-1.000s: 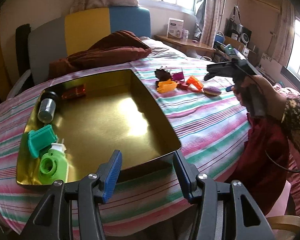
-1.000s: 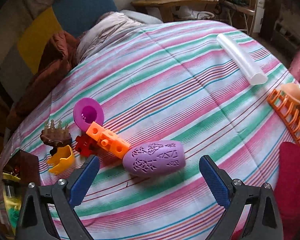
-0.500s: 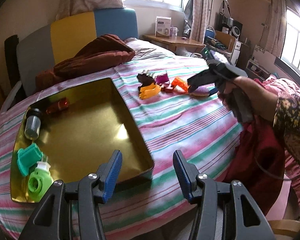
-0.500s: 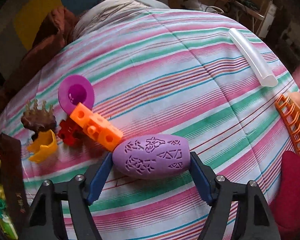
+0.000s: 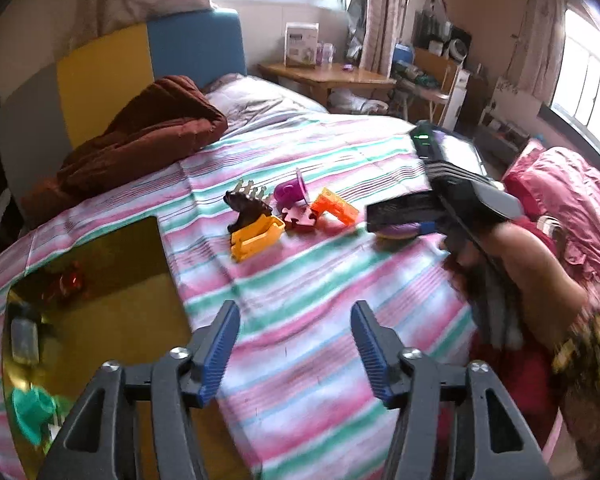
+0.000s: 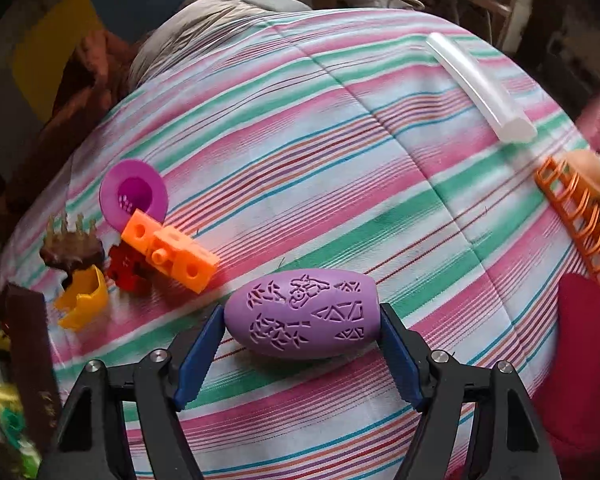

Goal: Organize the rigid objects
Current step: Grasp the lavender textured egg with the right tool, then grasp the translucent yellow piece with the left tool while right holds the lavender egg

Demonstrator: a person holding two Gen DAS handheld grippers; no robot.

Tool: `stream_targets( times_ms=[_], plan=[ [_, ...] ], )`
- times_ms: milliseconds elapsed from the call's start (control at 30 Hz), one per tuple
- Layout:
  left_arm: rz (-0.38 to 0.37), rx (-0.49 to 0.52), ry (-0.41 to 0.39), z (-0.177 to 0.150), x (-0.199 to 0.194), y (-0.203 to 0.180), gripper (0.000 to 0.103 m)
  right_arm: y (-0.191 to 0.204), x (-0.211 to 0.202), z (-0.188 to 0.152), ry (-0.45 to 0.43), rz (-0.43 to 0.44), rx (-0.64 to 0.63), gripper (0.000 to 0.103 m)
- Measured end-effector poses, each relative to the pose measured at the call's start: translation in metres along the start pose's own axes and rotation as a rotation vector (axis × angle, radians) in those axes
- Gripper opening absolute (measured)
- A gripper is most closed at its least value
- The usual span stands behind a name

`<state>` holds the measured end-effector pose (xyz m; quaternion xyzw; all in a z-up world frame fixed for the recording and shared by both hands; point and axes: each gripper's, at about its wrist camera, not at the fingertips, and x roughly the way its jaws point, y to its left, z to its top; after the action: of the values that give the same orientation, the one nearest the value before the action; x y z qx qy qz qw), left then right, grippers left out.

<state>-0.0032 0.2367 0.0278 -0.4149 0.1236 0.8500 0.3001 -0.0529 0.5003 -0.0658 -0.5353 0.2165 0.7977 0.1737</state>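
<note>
The right tongs are clamped on the purple egg-shaped piece, one blue pad against each end, with the piece low over the striped bedspread. The left tongs hang over bare bedspread with nothing between the pads, and their jaws are opening.

Just left of the purple piece lies a tight cluster: an orange block with holes, a red puzzle-shaped piece touching it from behind, a magenta funnel, a brown spiky piece and a yellow scoop-shaped piece. Well apart, to the right, lie a clear tube and an orange rack with a peach-coloured object against it (what it is, I cannot tell).

The gold tray sits at the left edge of the bed. It holds a teal piece, a grey cylinder and something red, all blurred.
</note>
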Motion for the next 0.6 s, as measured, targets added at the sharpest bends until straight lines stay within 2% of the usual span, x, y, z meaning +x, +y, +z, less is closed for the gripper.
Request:
stream_targets(
  times_ms=[33,133,267,333,433,600],
  plan=[
    [0.002,0.007,0.016,0.009,0.01,-0.001,0.066,0.004,0.004,0.002,0.001,0.001,0.005,0.076],
    [0.027,0.026,0.058,0.032,0.041,-0.001,0.067,0.004,0.004,0.0,0.0,0.001,0.008,0.076],
    [0.06,-0.015,0.135,0.053,0.086,0.011,0.067,0.0,0.002,-0.001,0.0,0.018,0.03,0.076],
    [0.094,-0.032,0.181,0.059,0.108,0.018,0.067,-0.001,0.002,0.001,0.001,0.024,0.038,0.076],
    [0.158,-0.022,0.209,0.065,0.131,0.022,0.067,-0.002,0.002,0.001,0.0,0.024,0.04,0.076],
    [0.184,-0.018,0.248,0.071,0.164,0.028,0.067,-0.004,0.003,0.002,0.0,0.028,0.043,0.076]
  ],
)
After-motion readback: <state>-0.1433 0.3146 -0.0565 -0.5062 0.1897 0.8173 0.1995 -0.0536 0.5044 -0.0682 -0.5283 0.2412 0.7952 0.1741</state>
